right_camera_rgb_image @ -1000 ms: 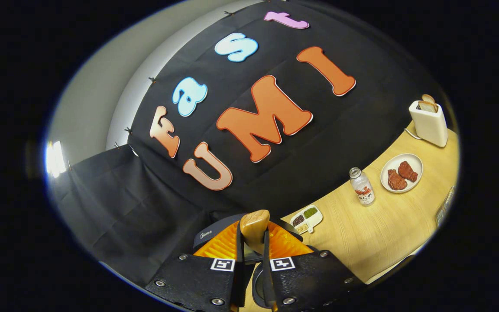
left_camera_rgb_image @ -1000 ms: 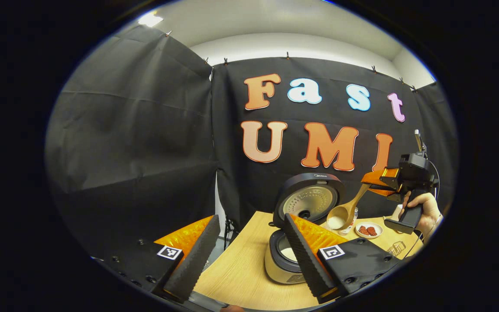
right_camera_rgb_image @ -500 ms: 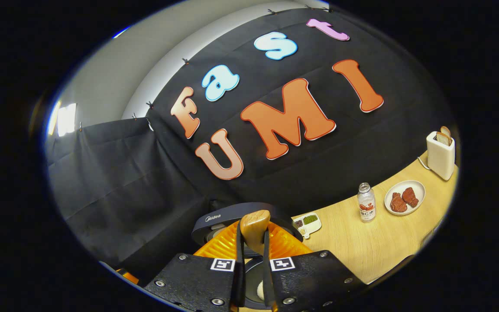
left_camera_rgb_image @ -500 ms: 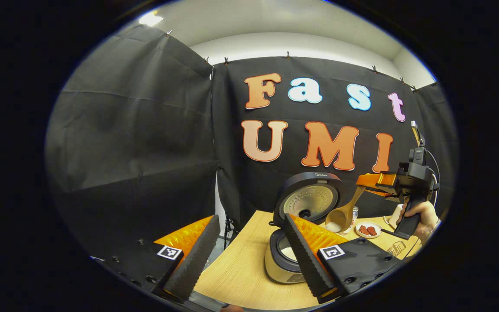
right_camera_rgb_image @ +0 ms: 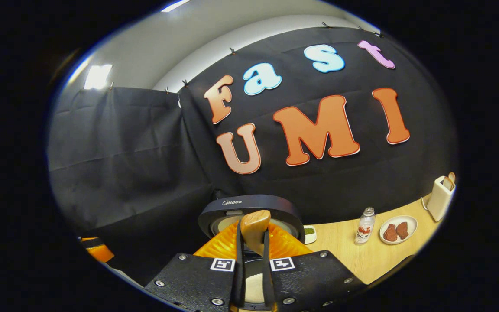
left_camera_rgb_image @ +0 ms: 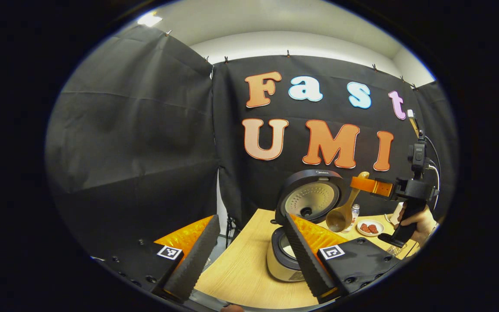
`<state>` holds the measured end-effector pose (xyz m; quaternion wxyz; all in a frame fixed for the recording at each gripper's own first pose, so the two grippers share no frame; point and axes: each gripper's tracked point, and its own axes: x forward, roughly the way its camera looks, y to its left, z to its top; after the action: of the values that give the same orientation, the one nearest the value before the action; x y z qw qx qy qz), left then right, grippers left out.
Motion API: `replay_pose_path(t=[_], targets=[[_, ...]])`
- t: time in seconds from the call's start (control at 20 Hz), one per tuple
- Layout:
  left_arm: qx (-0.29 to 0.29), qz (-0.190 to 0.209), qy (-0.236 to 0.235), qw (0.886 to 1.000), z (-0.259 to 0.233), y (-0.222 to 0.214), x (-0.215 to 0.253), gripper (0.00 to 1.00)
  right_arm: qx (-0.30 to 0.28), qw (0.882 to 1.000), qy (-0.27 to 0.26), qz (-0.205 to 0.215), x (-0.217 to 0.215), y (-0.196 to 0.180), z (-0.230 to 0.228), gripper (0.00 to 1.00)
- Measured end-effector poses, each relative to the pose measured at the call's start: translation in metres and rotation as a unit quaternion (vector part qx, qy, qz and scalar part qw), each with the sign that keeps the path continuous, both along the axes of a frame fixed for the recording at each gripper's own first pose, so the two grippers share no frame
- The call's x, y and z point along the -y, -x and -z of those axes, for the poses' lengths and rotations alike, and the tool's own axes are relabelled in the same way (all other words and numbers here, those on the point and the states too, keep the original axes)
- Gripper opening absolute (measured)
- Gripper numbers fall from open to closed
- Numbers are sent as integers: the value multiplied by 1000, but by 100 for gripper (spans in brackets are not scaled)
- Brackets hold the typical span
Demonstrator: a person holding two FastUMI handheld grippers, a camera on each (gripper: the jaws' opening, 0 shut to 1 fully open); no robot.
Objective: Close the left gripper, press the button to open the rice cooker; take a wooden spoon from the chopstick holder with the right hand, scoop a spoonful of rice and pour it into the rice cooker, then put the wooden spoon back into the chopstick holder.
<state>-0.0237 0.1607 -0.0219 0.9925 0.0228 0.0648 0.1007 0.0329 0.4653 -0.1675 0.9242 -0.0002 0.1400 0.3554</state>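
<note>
The rice cooker (left_camera_rgb_image: 280,265) stands on the wooden table (left_camera_rgb_image: 241,273) with its round lid (left_camera_rgb_image: 312,197) raised. Just to its right hangs the wooden spoon (left_camera_rgb_image: 339,219), bowl down and tipped toward the pot, with no rice showing in it. My right gripper (left_camera_rgb_image: 368,185), held by a hand (left_camera_rgb_image: 416,219), is shut on the spoon's handle. In the right gripper view the handle end (right_camera_rgb_image: 254,227) sticks up between the shut fingers of the right gripper (right_camera_rgb_image: 253,249), above the lid (right_camera_rgb_image: 251,207) and white rice (right_camera_rgb_image: 254,286) in the pot. My left gripper (left_camera_rgb_image: 249,255) is open and holds nothing.
A small bottle (right_camera_rgb_image: 364,225), a plate of red pieces (right_camera_rgb_image: 399,229), a white toaster (right_camera_rgb_image: 439,197) and a small divided dish (right_camera_rgb_image: 309,234) stand along the back of the table (right_camera_rgb_image: 362,260). The left gripper (right_camera_rgb_image: 95,251) shows at the far left.
The right gripper rolled level and moved left over the cooker, tipping the spoon. The white rice seen in the spoon's bowl earlier no longer shows. The left gripper stayed put.
</note>
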Motion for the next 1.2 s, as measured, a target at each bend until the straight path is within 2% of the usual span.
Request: replay_pose_path(t=[0.35,0.55,0.7,0.85,1.2], targets=[[15,8,15,1000,-5,5,1,99,7,1000,22,-16,-2,5,16,15],[6,-7,-17,1000,-2,5,-6,98,-14,1000,10,-16,0,8,23,15],[7,4,0,1000,-3,6,2,98,-18,1000,6,-10,4,3,21,15],[11,3,14,1000,-6,5,-1,99,-21,1000,-3,-3,14,-1,13,15],[21,7,3,1000,-16,-2,9,98,-12,999,-29,34,60,-20,-24,15]])
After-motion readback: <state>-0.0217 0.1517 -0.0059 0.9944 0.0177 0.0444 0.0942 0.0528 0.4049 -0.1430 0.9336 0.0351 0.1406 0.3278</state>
